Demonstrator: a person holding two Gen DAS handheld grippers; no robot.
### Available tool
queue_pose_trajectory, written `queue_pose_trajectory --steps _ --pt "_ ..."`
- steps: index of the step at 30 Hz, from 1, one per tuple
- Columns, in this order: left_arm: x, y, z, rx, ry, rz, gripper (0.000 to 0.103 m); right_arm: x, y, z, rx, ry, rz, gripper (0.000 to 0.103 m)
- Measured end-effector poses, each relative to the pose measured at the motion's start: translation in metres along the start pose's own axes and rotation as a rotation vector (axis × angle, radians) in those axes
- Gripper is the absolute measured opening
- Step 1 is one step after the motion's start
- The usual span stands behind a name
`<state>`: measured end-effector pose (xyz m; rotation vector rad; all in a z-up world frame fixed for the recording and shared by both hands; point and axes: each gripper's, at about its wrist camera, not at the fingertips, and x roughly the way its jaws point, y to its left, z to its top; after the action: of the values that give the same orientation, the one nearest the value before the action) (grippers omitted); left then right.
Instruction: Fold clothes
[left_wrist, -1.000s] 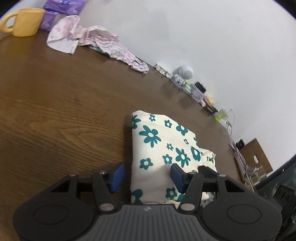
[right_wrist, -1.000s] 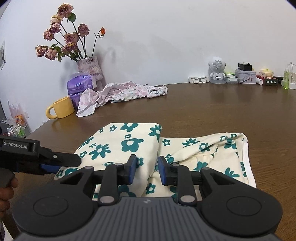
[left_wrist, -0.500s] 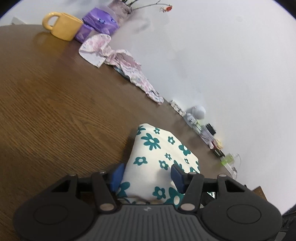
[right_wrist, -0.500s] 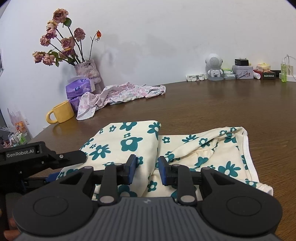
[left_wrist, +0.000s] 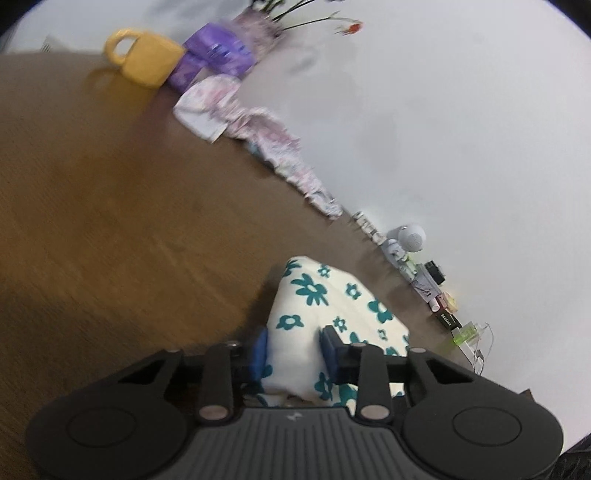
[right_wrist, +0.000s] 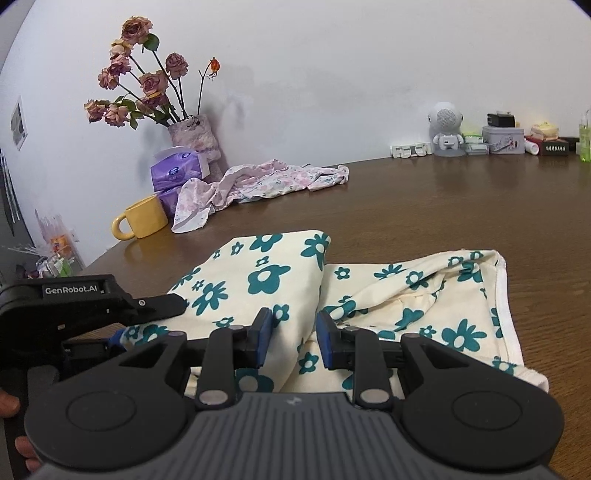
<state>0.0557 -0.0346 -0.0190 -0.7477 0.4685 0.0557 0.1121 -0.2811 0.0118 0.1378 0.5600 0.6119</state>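
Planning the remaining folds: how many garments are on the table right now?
2. The cream floral garment lies part-folded at the near edge, between both tongs. The pink floral garment lies crumpled by the wall, beside the yellow mug. Others may sit outside view.

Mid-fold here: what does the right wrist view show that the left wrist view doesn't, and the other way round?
Only the right wrist view: the whole flower bouquet, the garment's white-edged right end, the left gripper seen from the side at the cloth's left edge, and the right gripper closed on a fold. Only the left wrist view: the left gripper's pads, which have just been closing, pinching that edge. Both: floral garment, yellow mug, purple tissue pack, pink garment, white robot figure.
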Motion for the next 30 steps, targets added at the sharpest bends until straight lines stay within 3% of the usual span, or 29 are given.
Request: queue_pose_trajectory --steps 7,17,25,30 --pt "-0.002 -0.023 0.008 0.128 -0.033 -0.005 0.023 -0.008 -0.005 0.000 0.042 -0.023 0.031 0.025" --pt "-0.003 -0.057 0.010 0.338 -0.073 -0.007 0.018 -0.011 -0.004 0.010 -0.025 -0.035 -0.038 0.025" --pt "-0.008 -0.101 -0.009 0.610 -0.171 0.015 0.017 -0.006 -0.009 0.015 -0.007 -0.031 -0.052 0.025" --pt "-0.007 -0.122 -0.024 0.729 -0.197 0.017 0.017 0.002 -0.015 0.017 -0.004 -0.006 -0.061 0.025"
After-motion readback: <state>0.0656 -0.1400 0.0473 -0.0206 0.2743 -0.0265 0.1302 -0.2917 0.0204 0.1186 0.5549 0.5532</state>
